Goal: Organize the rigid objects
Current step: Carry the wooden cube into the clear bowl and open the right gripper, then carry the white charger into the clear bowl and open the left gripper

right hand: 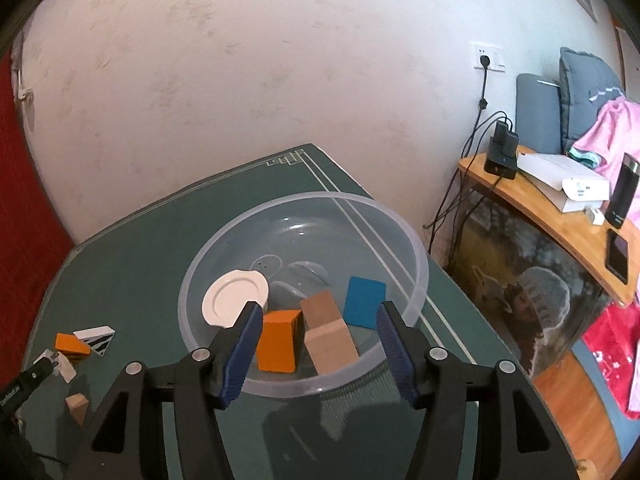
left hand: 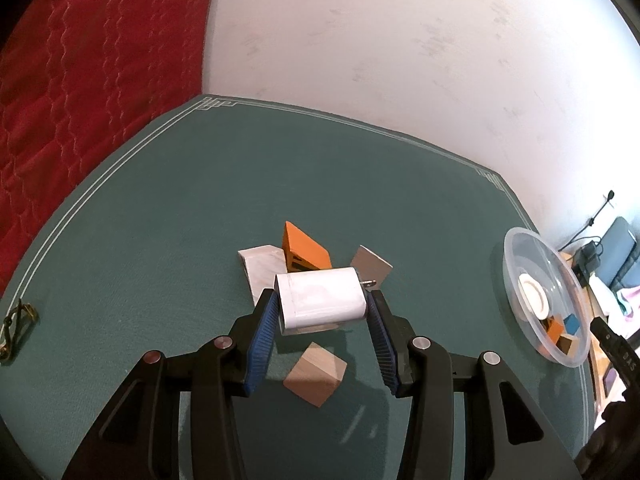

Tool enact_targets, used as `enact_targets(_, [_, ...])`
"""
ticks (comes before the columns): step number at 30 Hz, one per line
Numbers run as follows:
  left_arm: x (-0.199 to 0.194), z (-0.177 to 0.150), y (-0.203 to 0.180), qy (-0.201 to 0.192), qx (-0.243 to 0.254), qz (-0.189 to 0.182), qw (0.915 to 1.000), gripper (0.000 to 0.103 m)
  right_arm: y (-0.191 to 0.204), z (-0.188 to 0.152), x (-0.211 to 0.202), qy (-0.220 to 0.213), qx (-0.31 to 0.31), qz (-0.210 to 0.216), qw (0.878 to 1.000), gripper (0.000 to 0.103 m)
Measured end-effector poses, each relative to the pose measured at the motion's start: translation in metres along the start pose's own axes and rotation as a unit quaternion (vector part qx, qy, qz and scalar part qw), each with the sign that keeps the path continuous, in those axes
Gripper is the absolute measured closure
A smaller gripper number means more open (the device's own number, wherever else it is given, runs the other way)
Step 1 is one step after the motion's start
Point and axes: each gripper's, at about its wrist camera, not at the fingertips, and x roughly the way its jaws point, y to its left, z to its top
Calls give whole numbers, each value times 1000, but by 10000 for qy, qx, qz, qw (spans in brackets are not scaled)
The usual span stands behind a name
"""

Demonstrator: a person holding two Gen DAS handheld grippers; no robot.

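Note:
My left gripper (left hand: pixel 323 307) is shut on a white charger plug (left hand: pixel 322 300) and holds it above the green table (left hand: pixel 160 220). Under and behind it lie a wooden cube (left hand: pixel 315 374), an orange block (left hand: pixel 304 250), a pale block (left hand: pixel 262 266) and a grey-brown block (left hand: pixel 372 264). My right gripper (right hand: pixel 318 320) is open and empty, over the near rim of a clear plastic bowl (right hand: pixel 416 280). The bowl holds a white lid (right hand: pixel 234 296), an orange block (right hand: pixel 278 340), a wooden block (right hand: pixel 328 334) and a blue block (right hand: pixel 365 301).
The bowl also shows at the right table edge in the left wrist view (left hand: pixel 516 248). A metal clip (left hand: pixel 16 324) lies at the table's left edge. A red quilt (left hand: pixel 80 60) lies left, a wooden shelf (right hand: pixel 560 208) with electronics stands right.

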Motion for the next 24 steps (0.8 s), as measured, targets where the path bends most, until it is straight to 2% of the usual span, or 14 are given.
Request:
enact_targets(12, [-12,2,-28,-39,298,-99,9995,56,-26,-7,-4,63,262,8,9996,34])
enact_targets(24, [-18,3,-78,69,674,-449,9967,56,-42,-19,-4,181,187,70,9996,32])
